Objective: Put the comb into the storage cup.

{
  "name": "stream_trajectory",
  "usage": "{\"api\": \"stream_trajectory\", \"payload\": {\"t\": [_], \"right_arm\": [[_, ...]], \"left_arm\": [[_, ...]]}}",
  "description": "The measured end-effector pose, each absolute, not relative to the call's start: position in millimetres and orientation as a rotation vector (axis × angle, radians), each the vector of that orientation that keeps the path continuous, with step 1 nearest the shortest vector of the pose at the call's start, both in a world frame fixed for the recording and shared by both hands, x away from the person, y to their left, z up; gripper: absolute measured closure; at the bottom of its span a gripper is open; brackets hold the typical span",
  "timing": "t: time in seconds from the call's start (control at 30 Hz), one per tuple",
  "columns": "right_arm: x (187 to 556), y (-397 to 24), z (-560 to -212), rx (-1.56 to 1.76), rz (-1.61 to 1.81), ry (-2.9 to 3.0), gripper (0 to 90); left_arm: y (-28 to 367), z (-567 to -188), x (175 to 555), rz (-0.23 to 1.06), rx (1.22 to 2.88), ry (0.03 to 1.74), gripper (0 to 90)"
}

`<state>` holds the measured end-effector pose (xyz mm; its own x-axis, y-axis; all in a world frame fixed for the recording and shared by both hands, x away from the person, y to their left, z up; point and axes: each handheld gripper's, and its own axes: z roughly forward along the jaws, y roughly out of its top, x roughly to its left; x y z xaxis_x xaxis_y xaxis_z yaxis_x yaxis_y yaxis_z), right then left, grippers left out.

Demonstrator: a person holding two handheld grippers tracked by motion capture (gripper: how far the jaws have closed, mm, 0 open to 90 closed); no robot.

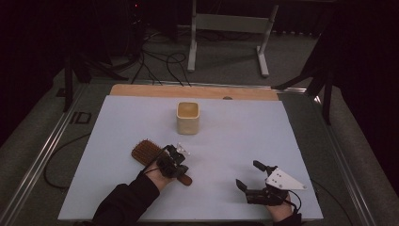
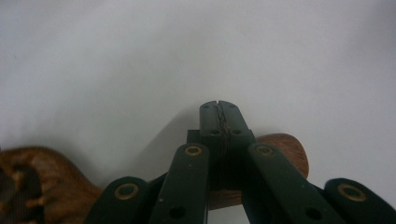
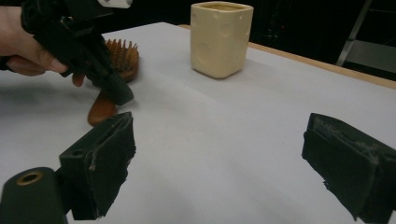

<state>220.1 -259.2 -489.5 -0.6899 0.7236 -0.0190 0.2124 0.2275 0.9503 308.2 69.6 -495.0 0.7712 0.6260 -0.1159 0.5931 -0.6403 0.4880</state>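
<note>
While pale grey-white counter (image 1: 235, 136) is lying under both hands, left tongs (image 2: 219, 122) are pressing jaws together, hovering just over handle of brown wooden hairbrush (image 1: 147, 153) at counter's near left. Right tongs (image 3: 224, 154) are gaping wide, holding nothing, resting near front right edge. Cream square ceramic cup (image 1: 187, 117) is standing upright mid-counter, well apart from hairbrush.

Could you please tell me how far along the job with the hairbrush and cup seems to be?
Nothing looks finished. The wooden hairbrush lies flat, apart from the cream cup. In hand: the left gripper is shut at its handle. The right gripper waits open. Any lifting or placing remains.
</note>
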Motion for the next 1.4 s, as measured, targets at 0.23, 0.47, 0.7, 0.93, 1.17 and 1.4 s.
{"api": "stream_trajectory", "payload": {"t": [0.23,0.47,0.7,0.93,1.17,1.4], "right_arm": [[219.6,-259.8,-488.7,0.859,1.472,2.04,9.3],[220.0,-260.0,-488.8,0.863,1.47,2.038,9.3],[219.8,-260.0,-488.6,0.864,1.469,2.037,9.3],[220.0,-259.4,-488.9,0.868,1.466,2.037,9.3],[220.0,-259.4,-488.7,0.87,1.464,2.038,9.3],[220.0,-259.3,-488.6,0.868,1.465,2.037,9.3]], "left_arm": [[79.6,-495.7,295.7,0.091,2.48,0.915,90.0],[93.5,-490.5,285.3,0.099,2.487,0.915,90.0],[108.7,-490.9,273.8,0.118,2.517,0.922,90.0],[129.2,-488.2,266.8,0.143,2.521,0.959,90.0],[149.8,-485.3,266.0,0.178,2.513,1.003,90.0],[163.4,-484.8,265.6,0.203,2.52,1.033,90.0]]}}
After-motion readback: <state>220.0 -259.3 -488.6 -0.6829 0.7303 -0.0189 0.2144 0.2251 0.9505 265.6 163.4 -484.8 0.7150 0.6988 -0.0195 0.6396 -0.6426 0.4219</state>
